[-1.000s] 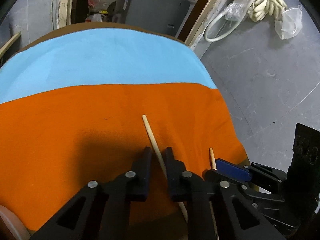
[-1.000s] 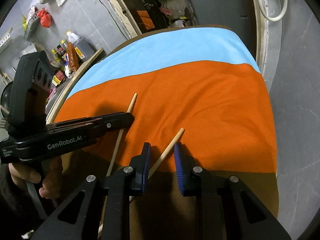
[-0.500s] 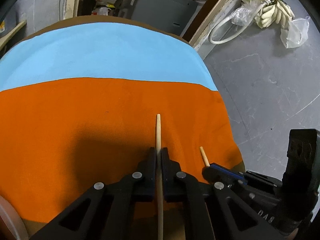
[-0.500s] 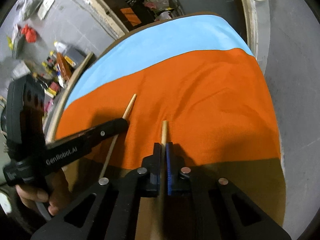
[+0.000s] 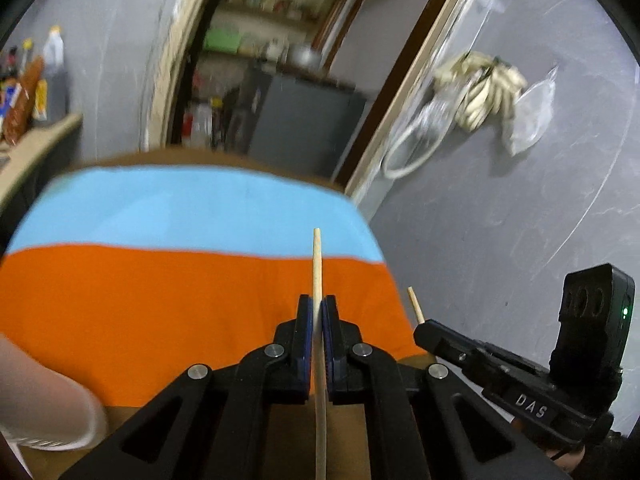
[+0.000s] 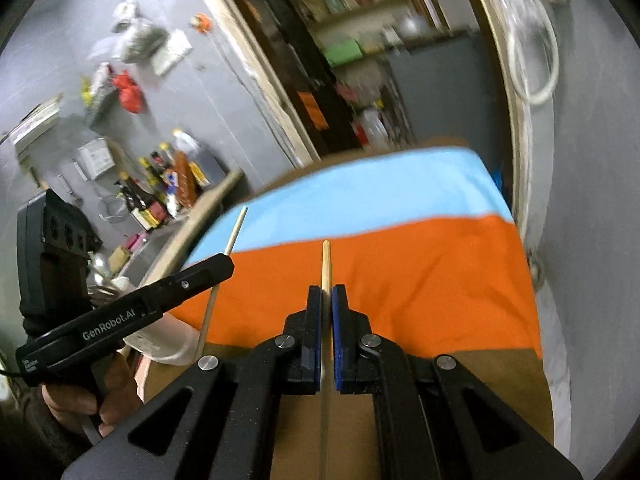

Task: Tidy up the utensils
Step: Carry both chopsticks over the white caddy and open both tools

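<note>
Above orange cloth [image 5: 160, 312], each claw (left [image 5: 317, 312], right [image 6: 326, 304]) pinches one chopstick [image 5: 317, 264].

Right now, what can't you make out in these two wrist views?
- Left wrist view: the left chopstick's near end runs off the bottom edge.
- Right wrist view: the right chopstick's lower part sits behind the right hand-held gripper.
- Both views: shelf items are motion-blurred.
</note>
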`<state>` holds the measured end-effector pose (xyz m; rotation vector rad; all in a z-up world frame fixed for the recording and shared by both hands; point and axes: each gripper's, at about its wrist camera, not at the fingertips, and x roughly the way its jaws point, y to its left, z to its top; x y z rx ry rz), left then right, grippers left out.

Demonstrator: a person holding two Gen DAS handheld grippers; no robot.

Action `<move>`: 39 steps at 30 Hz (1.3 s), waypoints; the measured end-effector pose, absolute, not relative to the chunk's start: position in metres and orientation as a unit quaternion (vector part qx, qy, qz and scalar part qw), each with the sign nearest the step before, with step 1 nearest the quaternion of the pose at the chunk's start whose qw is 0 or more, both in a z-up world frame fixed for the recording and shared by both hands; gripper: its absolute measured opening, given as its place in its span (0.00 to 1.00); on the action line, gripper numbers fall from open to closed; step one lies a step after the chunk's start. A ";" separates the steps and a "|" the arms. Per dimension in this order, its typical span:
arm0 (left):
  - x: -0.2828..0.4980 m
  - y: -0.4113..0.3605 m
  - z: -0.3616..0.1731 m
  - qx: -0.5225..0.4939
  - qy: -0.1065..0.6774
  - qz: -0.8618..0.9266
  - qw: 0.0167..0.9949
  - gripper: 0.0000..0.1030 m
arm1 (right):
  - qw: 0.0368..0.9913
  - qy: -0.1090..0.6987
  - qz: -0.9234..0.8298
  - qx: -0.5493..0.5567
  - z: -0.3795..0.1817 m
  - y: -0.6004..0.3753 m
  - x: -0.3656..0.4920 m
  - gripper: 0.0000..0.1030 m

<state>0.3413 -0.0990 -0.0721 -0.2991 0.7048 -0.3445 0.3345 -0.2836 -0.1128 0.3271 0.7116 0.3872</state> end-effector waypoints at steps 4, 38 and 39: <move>0.322 -0.082 -0.046 -0.146 0.302 -0.160 0.929 0.05 | 0.918 0.301 0.209 0.156 -0.076 -0.270 0.326 0.04; 0.257 0.162 0.037 -0.197 0.037 -0.047 0.979 0.05 | 0.956 -0.012 0.215 0.198 0.027 -0.060 0.292 0.04; 0.259 0.166 0.032 -0.202 0.032 -0.044 0.978 0.05 | 0.957 -0.021 0.206 0.203 0.023 -0.060 0.291 0.04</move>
